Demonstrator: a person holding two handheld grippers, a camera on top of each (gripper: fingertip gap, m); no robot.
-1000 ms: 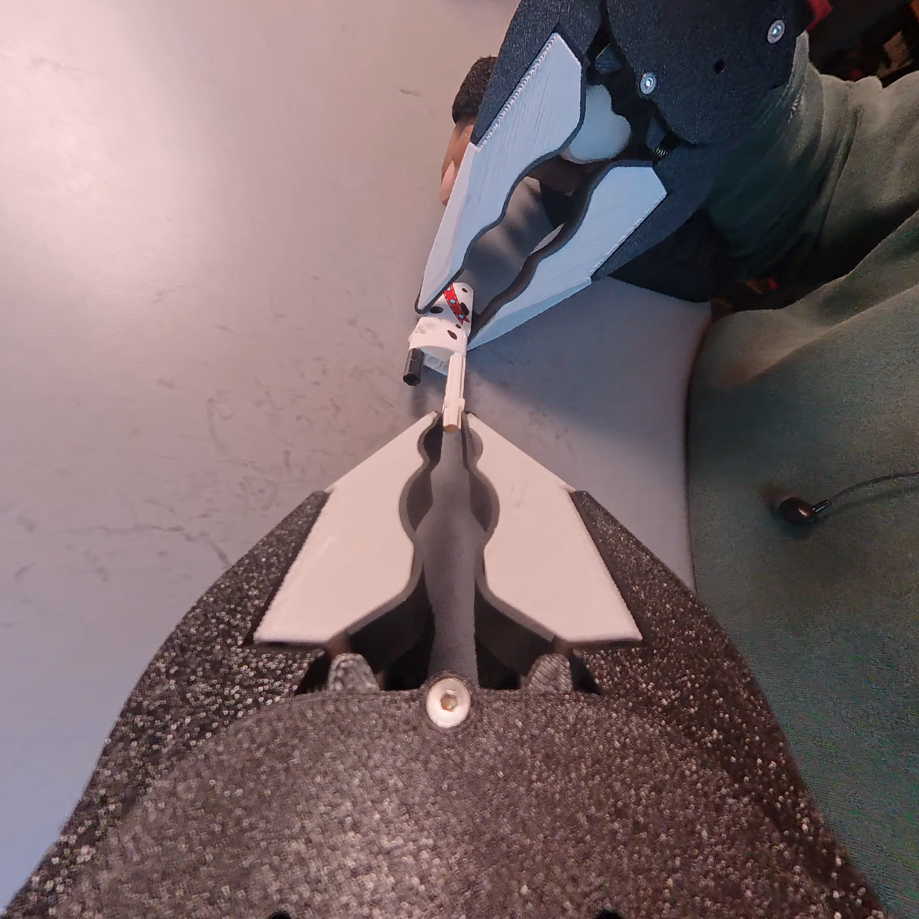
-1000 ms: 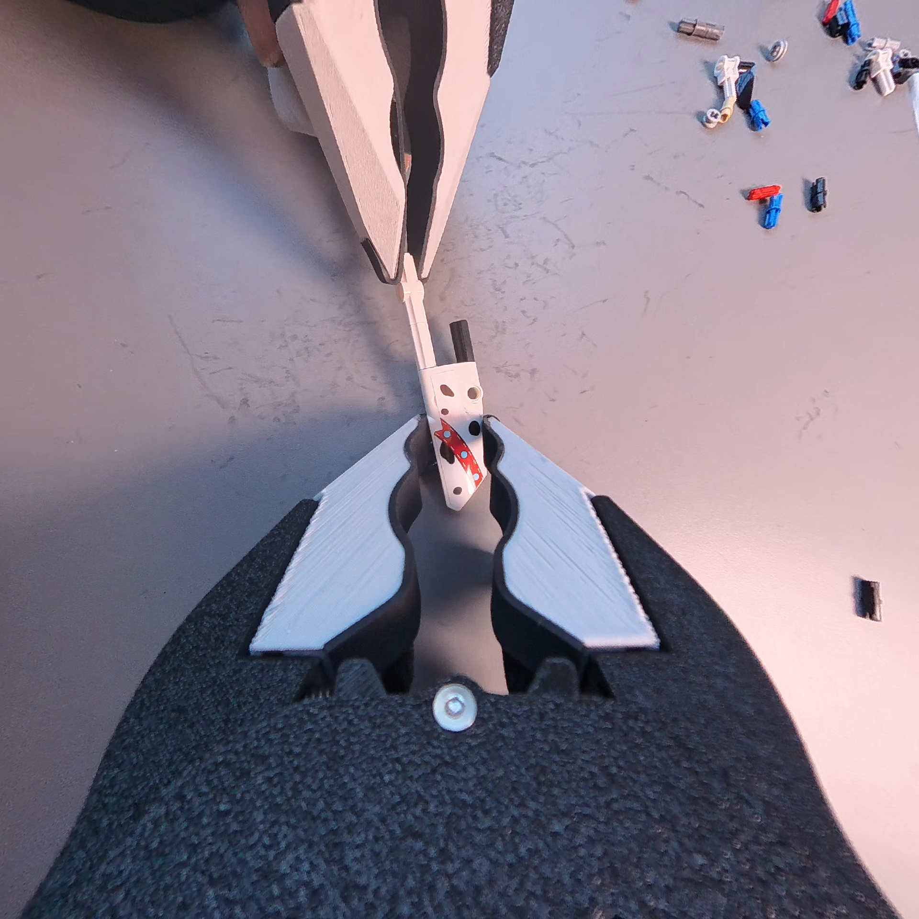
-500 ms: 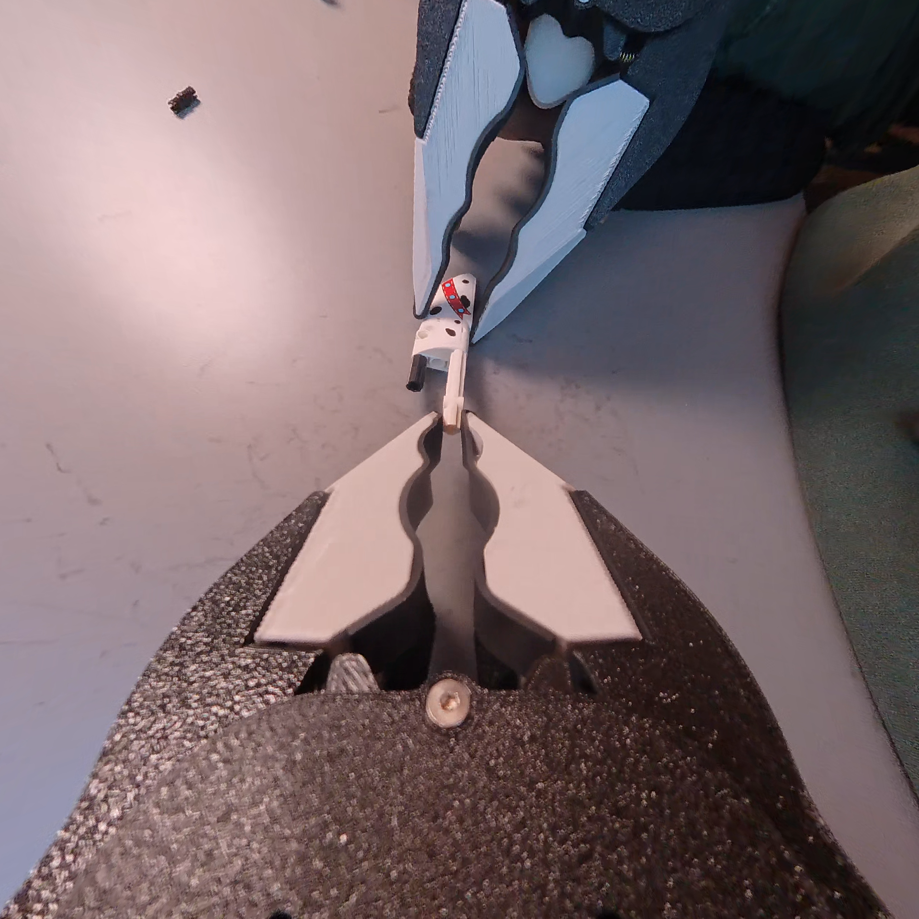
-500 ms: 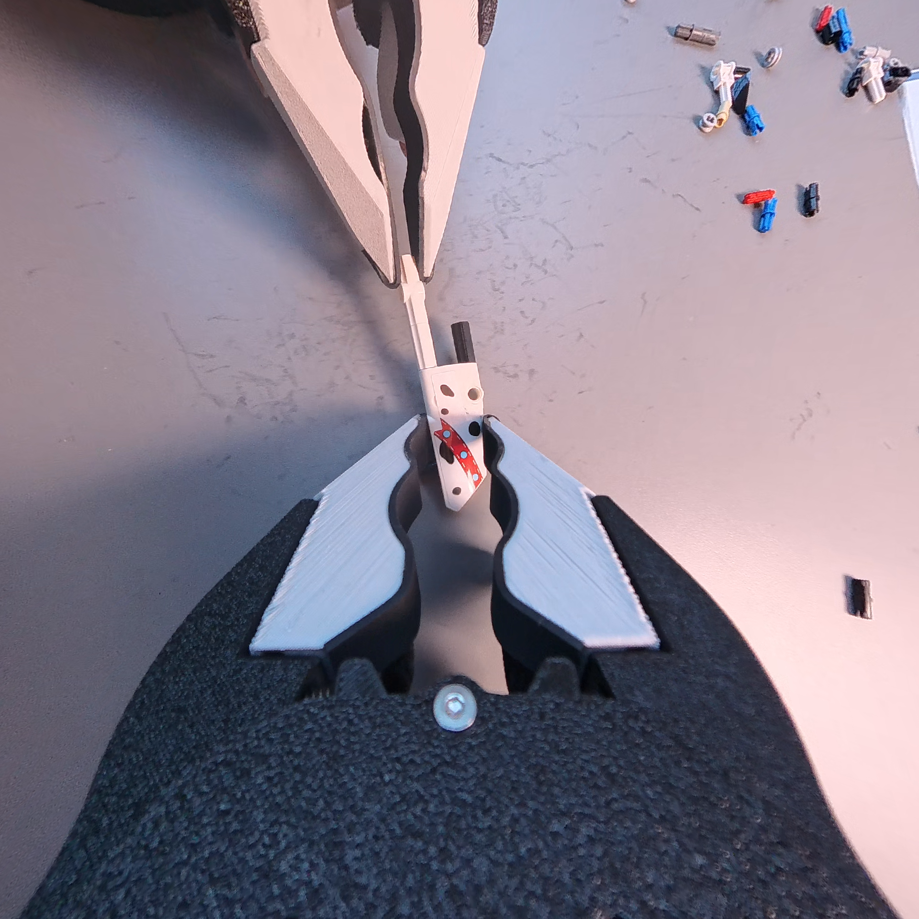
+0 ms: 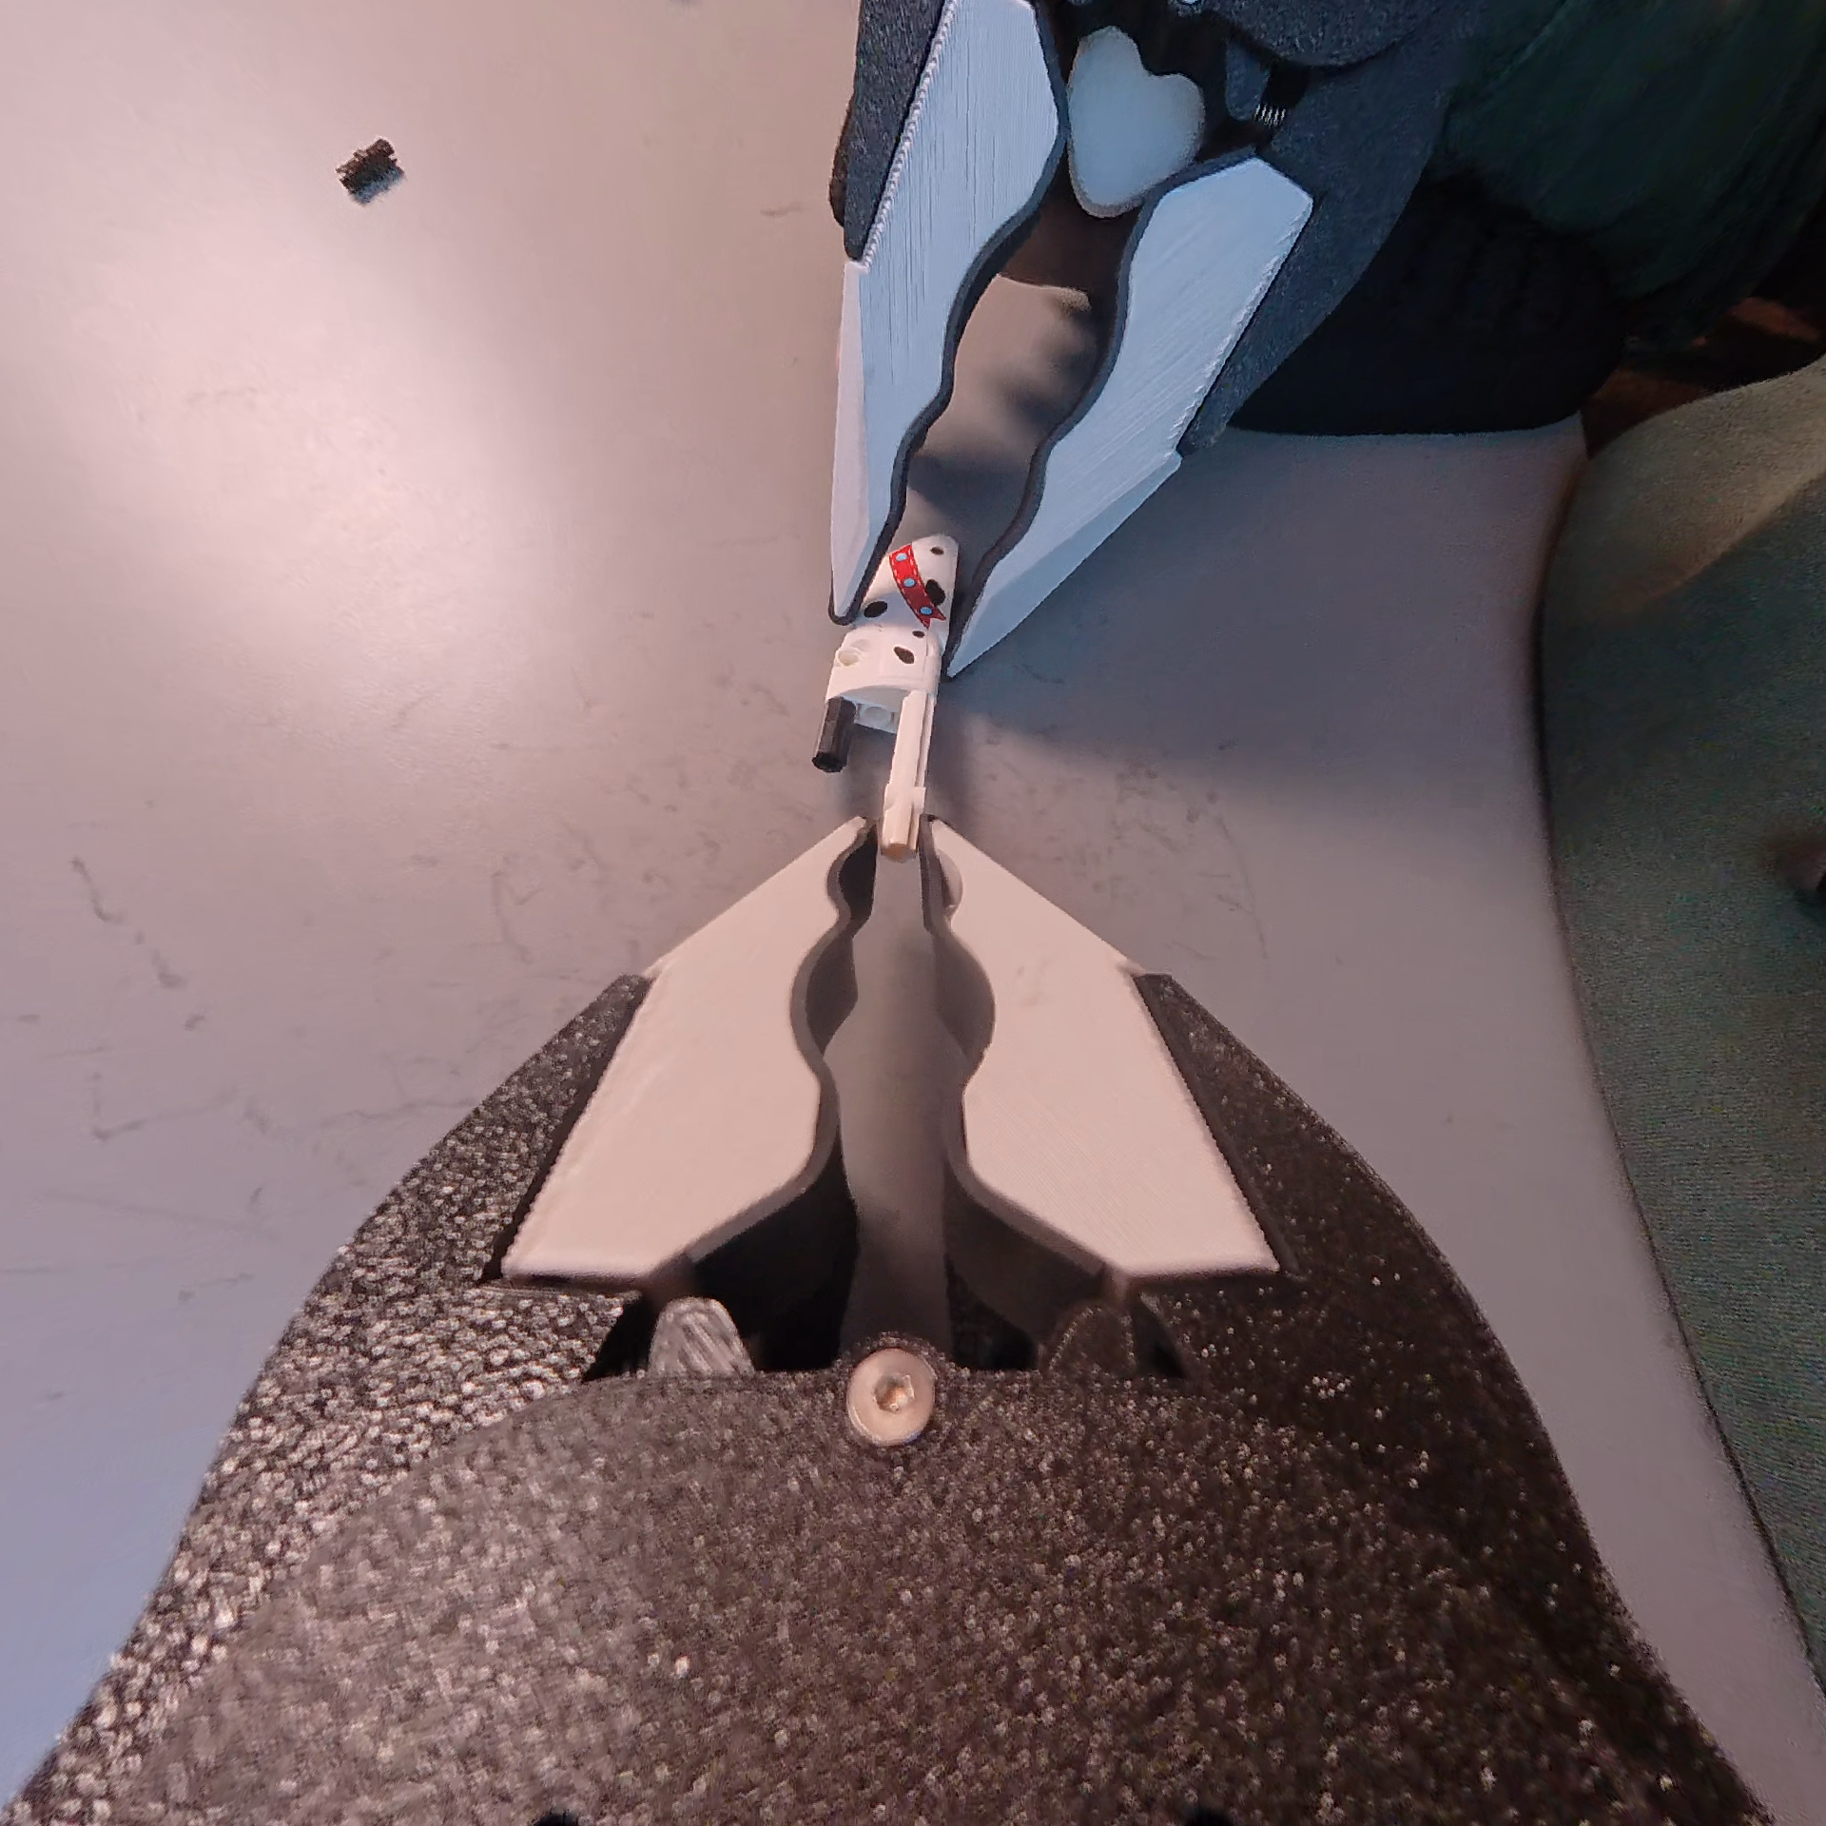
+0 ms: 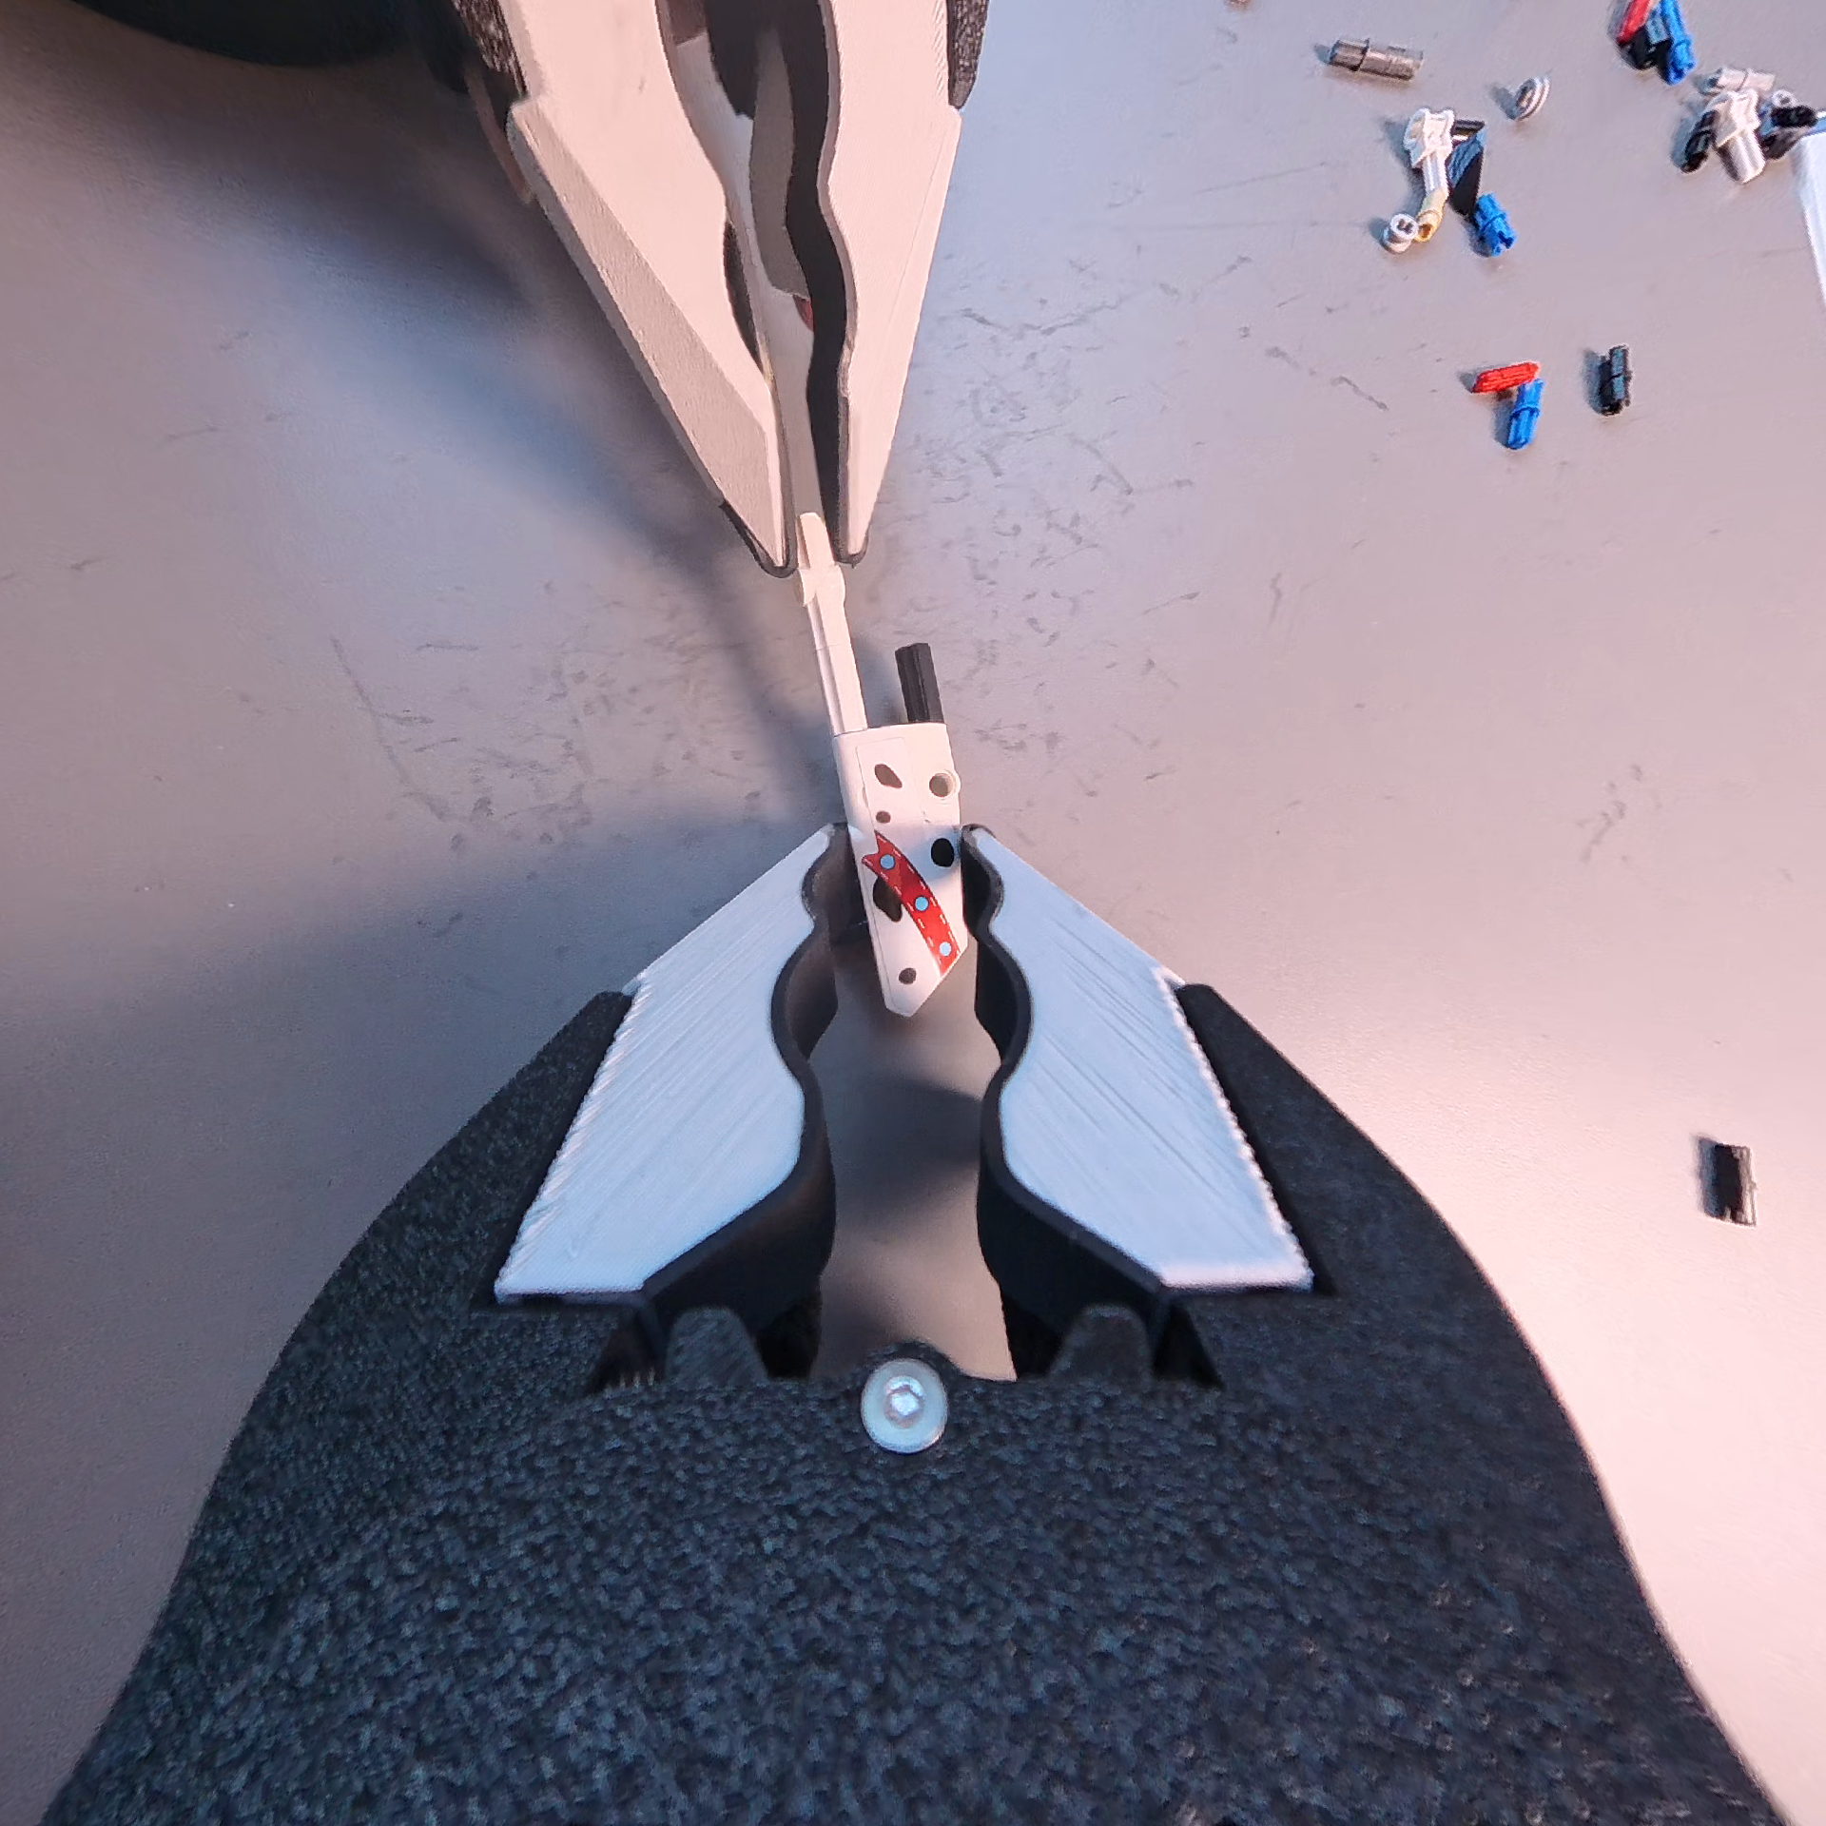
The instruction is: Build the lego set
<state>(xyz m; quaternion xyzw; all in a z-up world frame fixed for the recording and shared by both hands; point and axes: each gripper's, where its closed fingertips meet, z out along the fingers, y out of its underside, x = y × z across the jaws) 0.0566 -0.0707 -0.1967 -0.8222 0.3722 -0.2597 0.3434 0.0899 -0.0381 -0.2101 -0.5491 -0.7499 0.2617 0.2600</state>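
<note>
Left gripper [image 5: 897, 825]: fills the lower half of the left wrist view; its grey fingers are drawn narrow and pinch the tip of the thin white rod [image 5: 907, 766] at frame centre. In the right wrist view it comes down from the top centre [image 6: 812, 553], gripping the same rod end.

Right gripper [image 6: 899, 850]: fills the lower half of the right wrist view; its white fingers are closed on the spotted white piece [image 6: 907, 870]. In the left wrist view it reaches in from the upper right [image 5: 894, 642], its fingertips on that piece.

Spotted white piece: white panel with black spots and a red band with pale blue dots, held above the table at frame centre in both views, its pointed end lying between the right gripper's fingers.

Thin white rod: runs straight from the spotted piece to the left gripper's tips, bridging the two tools.

Black pin [image 6: 917, 682]: stands out of the spotted piece just beside the rod, free of both grippers.

Table [image 5: 346, 613]: grey, scuffed surface under both tools.

Loose parts [image 6: 1452, 168]: small white, blue, red, black and grey pieces scattered in the upper right of the right wrist view, well apart from the grippers.

Single black part [image 6: 1727, 1181]: lies alone at the right edge of the right wrist view.

Green fabric [image 5: 1700, 889]: along the right edge of the left wrist view.
</note>
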